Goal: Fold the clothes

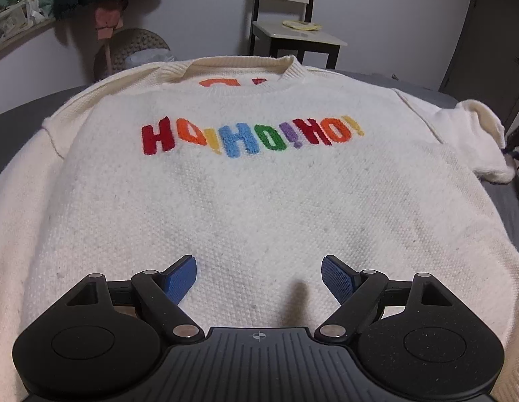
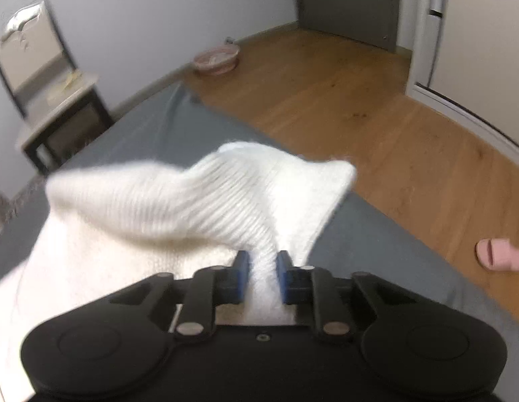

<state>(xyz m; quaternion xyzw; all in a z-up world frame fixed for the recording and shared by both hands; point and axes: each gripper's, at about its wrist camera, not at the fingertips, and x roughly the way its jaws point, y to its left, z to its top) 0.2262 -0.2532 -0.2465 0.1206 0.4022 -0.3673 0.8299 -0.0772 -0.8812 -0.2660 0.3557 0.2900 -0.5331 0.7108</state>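
On the bed: a cream sweater (image 1: pixel 252 201) lies front up on grey bedding (image 2: pixel 165 127), collar at the far side, one sleeve hanging off the bed's edge.
Right gripper (image 2: pixel 262 264): fingers pinched narrow on a bunch of the ribbed cuff (image 2: pixel 225 197), which flares beyond them.
Left gripper (image 1: pixel 259 274): fingers wide, above the lower front, holding nothing.
Risk, slip: the thick rib is caught only by a small gather; I judge a hard pull could work it out of the pads.
Risk, drag: with the body unpinned, hauling the sleeve may skew the whole sweater.
Risk, snag: loose knit could catch on finger edges.
Texture: chunky, pebbly knit, soft, bulky; faint grey marks.
Letters (image 1: pixel 252 137): raised, fuzzy, multicoloured.
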